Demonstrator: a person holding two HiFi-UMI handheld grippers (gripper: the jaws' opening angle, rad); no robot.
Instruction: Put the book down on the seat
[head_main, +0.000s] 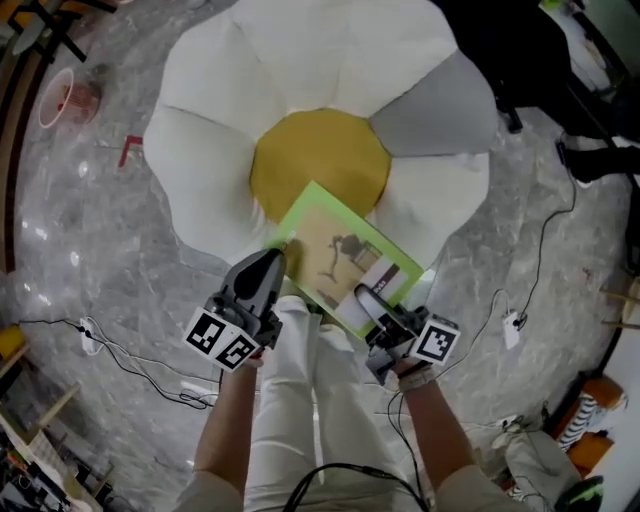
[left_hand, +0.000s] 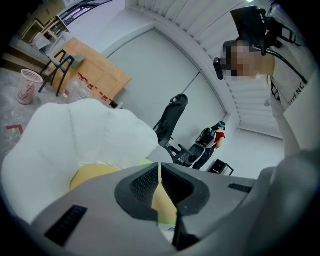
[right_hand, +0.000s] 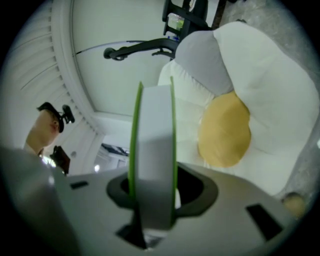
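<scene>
- Marbled floor (head_main: 100, 250) under clear sheeting surrounds a flower-shaped seat (head_main: 200, 150), which has white petals and a yellow centre (head_main: 320, 160).
- The green-covered book (head_main: 345, 255) is held over the seat's near petals. Its far corner reaches the edge of the yellow centre.
- Whether the book already touches the cushion cannot be told from these views.
- The left tongs (head_main: 272, 262) are closed almost together on a thin green-edged leaf at the book's near left corner.
- The right tongs (head_main: 368, 300) are clamped across the full thickness, white pages between green covers, at the near right end.
- The book's long axis appears to run from far left to near right, with both tongs on its near side.
- The seat lies straight beyond and below the tongs, so the move ahead seems to be a short lowering, then letting go.
</scene>
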